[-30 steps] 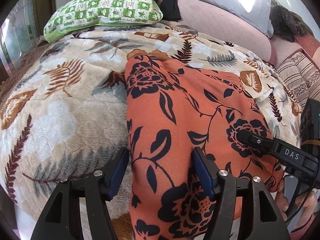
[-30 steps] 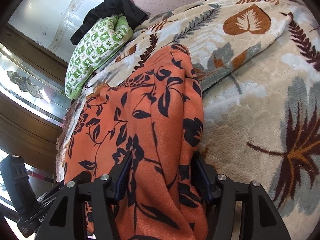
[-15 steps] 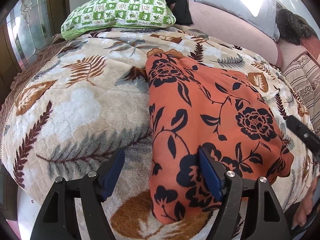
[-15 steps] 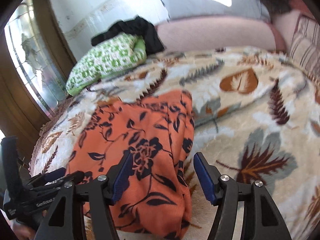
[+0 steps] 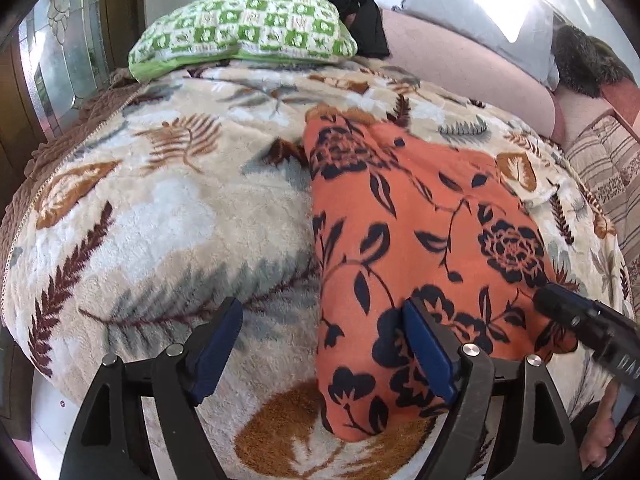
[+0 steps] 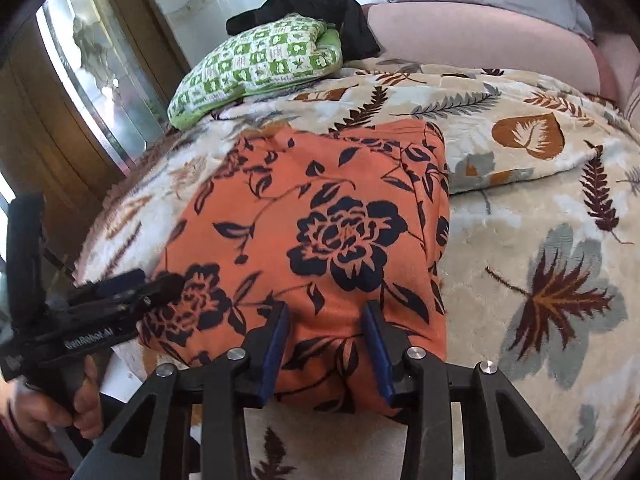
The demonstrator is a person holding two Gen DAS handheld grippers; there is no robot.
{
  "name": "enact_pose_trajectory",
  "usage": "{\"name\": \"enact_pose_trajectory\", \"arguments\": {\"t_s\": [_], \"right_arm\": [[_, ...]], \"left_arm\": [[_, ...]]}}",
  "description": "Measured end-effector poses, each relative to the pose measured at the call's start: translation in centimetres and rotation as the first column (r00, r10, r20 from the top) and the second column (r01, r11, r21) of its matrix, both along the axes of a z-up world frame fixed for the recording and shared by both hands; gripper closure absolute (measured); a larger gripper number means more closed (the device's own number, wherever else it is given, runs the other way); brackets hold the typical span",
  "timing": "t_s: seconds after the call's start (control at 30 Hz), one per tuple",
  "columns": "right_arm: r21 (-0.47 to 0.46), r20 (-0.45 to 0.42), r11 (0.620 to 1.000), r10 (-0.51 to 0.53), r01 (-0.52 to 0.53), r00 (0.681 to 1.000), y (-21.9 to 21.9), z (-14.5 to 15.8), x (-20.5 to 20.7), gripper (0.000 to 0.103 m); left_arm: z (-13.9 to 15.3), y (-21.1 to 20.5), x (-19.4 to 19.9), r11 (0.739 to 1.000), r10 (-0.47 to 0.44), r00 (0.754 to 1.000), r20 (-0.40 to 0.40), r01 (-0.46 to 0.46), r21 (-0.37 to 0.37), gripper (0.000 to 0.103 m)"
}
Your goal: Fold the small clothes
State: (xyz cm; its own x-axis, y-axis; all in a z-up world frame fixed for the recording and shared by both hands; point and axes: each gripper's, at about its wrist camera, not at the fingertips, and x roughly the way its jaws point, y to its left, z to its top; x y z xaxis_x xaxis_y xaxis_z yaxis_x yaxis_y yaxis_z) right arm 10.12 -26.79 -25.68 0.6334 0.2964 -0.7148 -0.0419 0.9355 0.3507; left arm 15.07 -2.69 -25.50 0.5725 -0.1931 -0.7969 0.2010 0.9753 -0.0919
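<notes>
A cream plush blanket printed with brown and grey leaves (image 5: 168,216) covers the bed and fills most of both views. On it, centre-right in the left wrist view and centre in the right, lies the folded orange garment with a dark floral print (image 5: 420,240). At the upper middle rests a green-and-white checked pillow (image 5: 244,36), with a black cloth (image 5: 352,8) draped over its far end beside a pink bolster (image 6: 480,36). The left tongs (image 5: 322,344) are spread, straddling the garment's left edge at the bottom. The right tongs (image 6: 326,344) are also parted, both pads over the garment's near edge, gripping nothing.
</notes>
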Motion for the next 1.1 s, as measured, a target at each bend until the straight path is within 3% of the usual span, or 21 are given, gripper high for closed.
{"name": "enact_pose_trajectory", "arguments": {"t_s": [0.07,0.17,0.23,0.33,0.43,0.5,0.67,0.97,1.1], "right_arm": [[0.032,0.022,0.999,-0.022,0.022,1.0,-0.6,0.8,0.4,0.062],[-0.024,0.056,0.998,-0.049,0.051,0.997,-0.6,2.4,3.1,0.062],[-0.014,0.046,0.998,-0.058,0.059,0.997,-0.7,2.8,5.6,0.062],[0.026,-0.043,0.996,-0.089,0.091,0.995,-1.0,1.7,9.7,0.062],[-0.048,-0.18,0.988,-0.154,0.147,0.972,-1.4,-1.7,13.8,0.062],[-0.038,-0.192,0.986,-0.164,0.16,0.968,-1.8,-2.8,14.7,0.062],[0.012,-0.156,0.984,-0.176,0.18,0.972,-2.6,-0.8,12.1,0.062],[-0.114,-0.051,0.978,-0.179,0.172,0.983,-1.5,4.4,1.3,0.049],[-0.117,0.006,0.977,-0.18,0.18,0.984,-1.0,6.8,-2.4,0.045]], "left_arm": [[0.7,0.3,0.6,1.0,0.021,0.999,0.039,-0.021,0.003,0.02],[0.8,0.4,1.9,0.999,0.037,0.998,0.047,-0.038,0.001,0.02],[0.4,0.2,2.5,0.999,0.039,0.998,0.046,-0.04,0.013,0.02],[-0.2,-0.4,3.2,0.998,0.031,0.999,0.044,-0.033,0.048,0.02],[-0.4,-0.8,3.3,0.998,0.01,0.999,0.049,-0.013,0.065,0.02],[-0.4,-1.0,3.1,0.997,0.007,0.998,0.057,-0.011,0.075,0.02],[0.5,-0.8,2.4,0.998,0.016,0.997,0.08,-0.021,0.061,0.02],[5.5,-0.3,-0.2,0.995,0.079,0.98,0.182,-0.089,0.045,0.02],[8.3,0.0,-2.1,0.992,0.104,0.966,0.238,-0.117,0.041,0.02]]}}
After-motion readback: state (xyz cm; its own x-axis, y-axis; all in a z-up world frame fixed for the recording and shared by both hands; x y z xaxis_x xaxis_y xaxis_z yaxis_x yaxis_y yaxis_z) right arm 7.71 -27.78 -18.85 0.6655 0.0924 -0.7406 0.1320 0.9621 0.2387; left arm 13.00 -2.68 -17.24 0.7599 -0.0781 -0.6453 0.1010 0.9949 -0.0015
